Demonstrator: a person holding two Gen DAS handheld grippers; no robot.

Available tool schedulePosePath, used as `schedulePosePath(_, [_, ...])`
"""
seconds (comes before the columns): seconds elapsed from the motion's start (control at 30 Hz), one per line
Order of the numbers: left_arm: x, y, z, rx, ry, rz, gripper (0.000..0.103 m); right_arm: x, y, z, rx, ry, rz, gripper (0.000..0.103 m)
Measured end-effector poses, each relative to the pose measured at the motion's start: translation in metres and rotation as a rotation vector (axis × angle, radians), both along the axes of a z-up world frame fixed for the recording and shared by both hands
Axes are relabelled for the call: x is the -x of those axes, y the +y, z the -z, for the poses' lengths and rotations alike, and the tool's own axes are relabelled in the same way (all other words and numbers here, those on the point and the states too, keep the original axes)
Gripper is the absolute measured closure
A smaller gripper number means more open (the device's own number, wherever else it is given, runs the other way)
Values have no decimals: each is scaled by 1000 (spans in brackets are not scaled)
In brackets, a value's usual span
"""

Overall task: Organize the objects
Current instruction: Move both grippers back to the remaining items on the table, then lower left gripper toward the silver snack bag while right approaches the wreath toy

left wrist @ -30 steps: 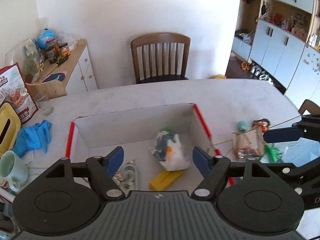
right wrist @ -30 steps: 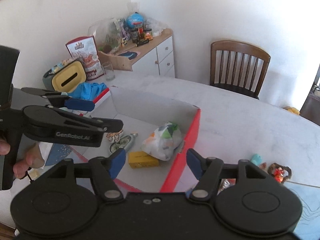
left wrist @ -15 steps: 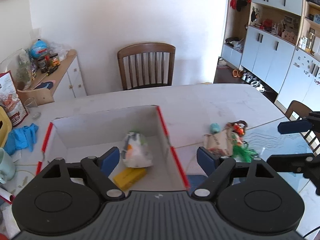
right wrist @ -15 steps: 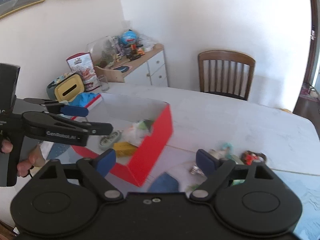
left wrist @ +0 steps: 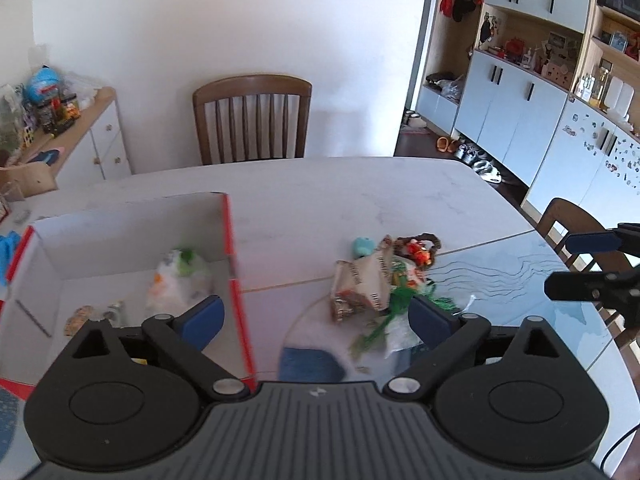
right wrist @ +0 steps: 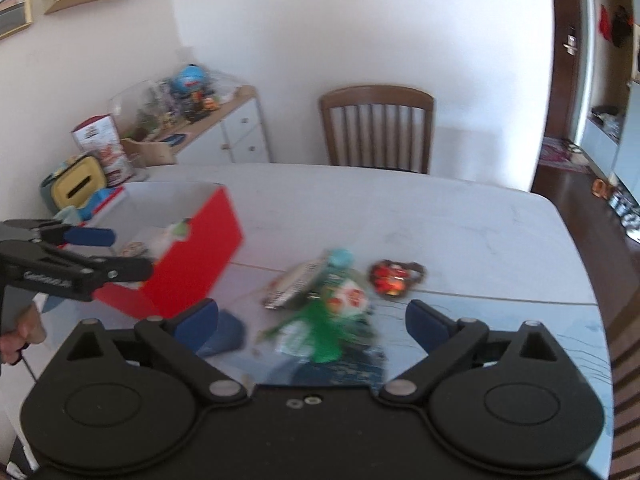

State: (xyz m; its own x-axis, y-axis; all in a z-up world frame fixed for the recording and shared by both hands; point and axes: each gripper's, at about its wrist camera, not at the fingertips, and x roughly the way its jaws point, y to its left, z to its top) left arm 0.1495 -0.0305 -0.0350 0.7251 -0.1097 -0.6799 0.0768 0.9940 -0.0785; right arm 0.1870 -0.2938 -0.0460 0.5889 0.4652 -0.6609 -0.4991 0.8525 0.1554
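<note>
Both tools are up over the table and both are empty. The left gripper has its blue pads spread wide with nothing between them; the right gripper is just as wide, also holding nothing. From the right wrist view the left gripper shows at the left edge, hovering beside the red box.

That box, red outside and white inside, sits on the left half of the white table and already has tenants: a crumpled white bag with green and orange print against its right wall, and some small blurred bits nearer the near-left corner that I cannot name.

The unsorted heap lies to the right of the box, well apart from it, on and beside a blue patterned mat. There is a crinkled paper-and-foil wrapper, a small teal ball-like thing at the far side, a red-and-orange trinket on a dark ring, and a floppy green stringy toy nearest the right gripper's pads.

All of it looks light. The wrapper should crush and slide, so pinch it across a folded edge. The green toy looks limp: take it at its thick middle, or it will dangle and snag its neighbours. The teal piece may roll; close on its widest part.
</note>
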Motion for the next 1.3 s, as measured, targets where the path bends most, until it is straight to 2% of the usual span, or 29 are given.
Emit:
schedulePosePath(0.33, [-47,-35,30,30,55,-25,2,-51,-38,32,48,24,72,3])
schedulePosePath(0.77, [-100,-59,66,-93,95,-31,2,-130,-46,80,67,106,123,7])
schedulePosePath(0.83, [-107,-58,71,-103,105,-32,2,-138,-45,86,65,126,116,12])
schedulePosePath(0.93, [-114,-57,80,-108,123,-32,2,-150,-41,96,56,154,118,14])
schedulePosePath(1.07, [-119,-56,90,-83,148,-36,2,-161,-34,107,52,177,114,18])
schedulePosePath(1.3, [-131,-56,98,-62,157,-48,2,-189,-27,128,51,232,136,31])
